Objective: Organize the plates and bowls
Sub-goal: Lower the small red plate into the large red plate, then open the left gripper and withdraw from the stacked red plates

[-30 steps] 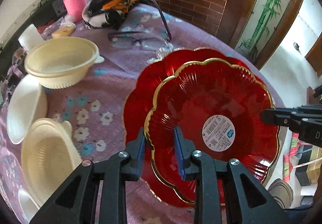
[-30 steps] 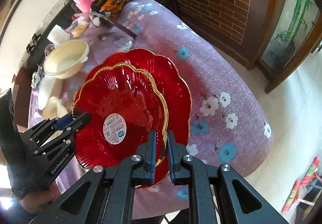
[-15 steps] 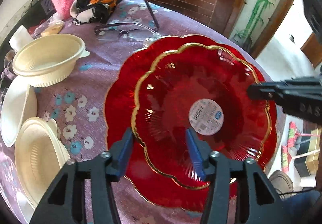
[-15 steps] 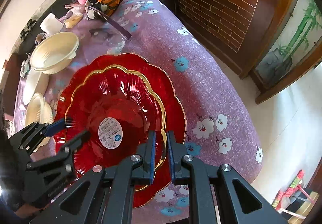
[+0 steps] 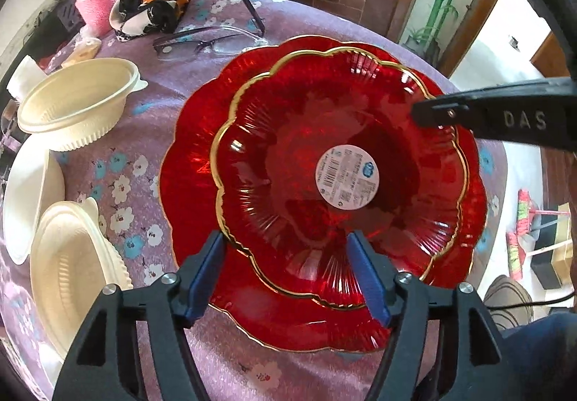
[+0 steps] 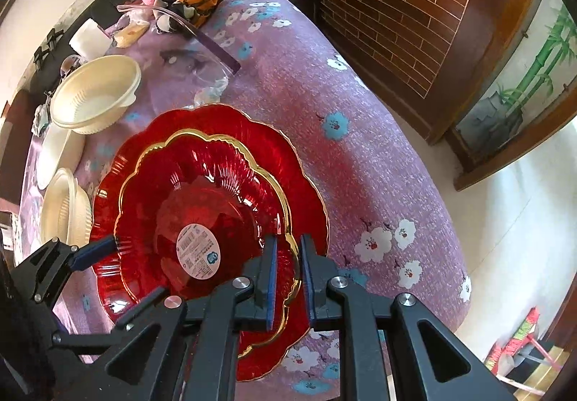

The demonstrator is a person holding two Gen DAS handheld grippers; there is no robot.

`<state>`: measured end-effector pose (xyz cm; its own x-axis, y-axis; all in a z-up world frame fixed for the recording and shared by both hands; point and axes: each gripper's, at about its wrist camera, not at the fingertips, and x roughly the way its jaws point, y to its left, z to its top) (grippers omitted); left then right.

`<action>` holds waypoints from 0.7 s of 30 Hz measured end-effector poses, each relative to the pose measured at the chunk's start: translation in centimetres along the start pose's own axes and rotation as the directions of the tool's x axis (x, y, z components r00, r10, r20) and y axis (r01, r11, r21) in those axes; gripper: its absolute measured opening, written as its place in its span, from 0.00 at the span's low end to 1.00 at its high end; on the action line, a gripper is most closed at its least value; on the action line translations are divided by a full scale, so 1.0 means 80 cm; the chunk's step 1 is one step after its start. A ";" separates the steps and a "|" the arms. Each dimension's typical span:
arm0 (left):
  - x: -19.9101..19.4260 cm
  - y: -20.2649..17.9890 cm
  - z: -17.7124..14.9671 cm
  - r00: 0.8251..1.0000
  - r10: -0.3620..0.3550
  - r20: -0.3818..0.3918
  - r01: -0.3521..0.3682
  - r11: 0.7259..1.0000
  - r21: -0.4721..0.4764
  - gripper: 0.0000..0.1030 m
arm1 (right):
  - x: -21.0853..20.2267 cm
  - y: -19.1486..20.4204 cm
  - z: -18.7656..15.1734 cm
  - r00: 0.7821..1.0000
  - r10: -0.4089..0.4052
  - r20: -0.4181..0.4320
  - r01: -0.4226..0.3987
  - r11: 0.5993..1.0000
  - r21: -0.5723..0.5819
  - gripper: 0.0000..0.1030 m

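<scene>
The left gripper (image 5: 286, 269) stands spread wide over the near rim of the smaller red plate (image 5: 288, 134), touching nothing. That gold-edged plate sits nested in a larger red plate (image 5: 191, 163) on the purple flowered bench (image 5: 202, 361). The right gripper (image 6: 288, 278) is clamped on the smaller plate's scalloped rim. To the left lie cream bowls (image 5: 75, 105), one upright, others tipped. Farther back are spectacles (image 5: 202, 44), a patterned cloth (image 5: 155, 4) and a pink bottle (image 5: 92, 6).

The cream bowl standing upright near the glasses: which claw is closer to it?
Left. The left gripper hangs open over the red plates' near edge, on the cream bowl's side. The right gripper clamps the top plate's far rim.
</scene>
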<state>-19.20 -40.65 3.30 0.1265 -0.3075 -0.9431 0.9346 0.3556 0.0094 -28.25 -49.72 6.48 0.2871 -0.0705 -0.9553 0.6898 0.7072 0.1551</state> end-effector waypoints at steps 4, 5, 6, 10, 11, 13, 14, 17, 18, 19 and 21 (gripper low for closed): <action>-0.006 -0.002 -0.002 1.000 -0.004 -0.006 0.004 1.000 0.009 0.70 | 0.001 0.001 0.003 1.000 0.003 -0.003 -0.003 1.000 -0.004 0.14; -0.008 -0.002 -0.003 1.000 -0.003 -0.004 0.003 1.000 0.010 0.71 | 0.001 0.002 0.004 1.000 0.002 -0.003 -0.002 1.000 -0.006 0.14; -0.011 -0.003 -0.004 1.000 -0.001 -0.001 0.001 1.000 0.012 0.77 | 0.001 0.002 0.004 1.000 0.002 -0.003 -0.002 1.000 -0.007 0.14; -0.021 -0.001 -0.006 1.000 -0.011 0.020 0.011 1.000 0.005 0.80 | 0.003 0.002 0.004 1.000 0.003 0.002 -0.003 1.000 -0.004 0.12; -0.023 0.000 -0.008 1.000 -0.018 0.021 0.018 1.000 0.001 0.80 | 0.004 0.003 0.005 1.000 0.003 0.001 -0.003 1.000 -0.008 0.12; -0.027 0.001 -0.010 0.999 -0.022 0.026 0.022 1.000 -0.003 0.80 | 0.004 0.005 0.006 1.000 -0.001 0.005 0.001 1.000 -0.014 0.12; -0.030 0.001 -0.011 0.999 -0.023 0.031 0.023 1.000 -0.003 0.80 | 0.004 0.007 0.007 1.000 0.000 0.006 0.000 1.000 -0.017 0.12; -0.041 0.004 -0.016 0.998 -0.043 0.053 0.044 0.999 -0.012 0.80 | -0.002 0.010 0.009 1.000 -0.004 0.028 0.004 1.000 -0.019 0.12; -0.044 0.006 -0.018 0.997 -0.048 0.060 0.049 0.999 -0.019 0.80 | -0.008 0.010 0.010 0.999 0.007 0.042 -0.006 1.000 -0.016 0.12; -0.050 0.009 -0.021 0.996 -0.056 0.073 0.058 0.998 -0.030 0.80 | -0.012 0.011 0.011 0.999 0.009 0.051 -0.008 1.000 -0.015 0.12; -0.060 0.016 -0.025 0.994 -0.056 0.096 0.061 0.997 -0.048 0.80 | -0.026 0.012 0.013 0.996 0.013 0.085 -0.012 1.000 -0.010 0.12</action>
<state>-19.27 -36.96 7.14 0.1052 -0.4104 -0.9058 0.9234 0.3784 -0.0642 -27.52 -49.65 8.90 0.3517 -0.1211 -0.9283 0.6793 0.7153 0.1640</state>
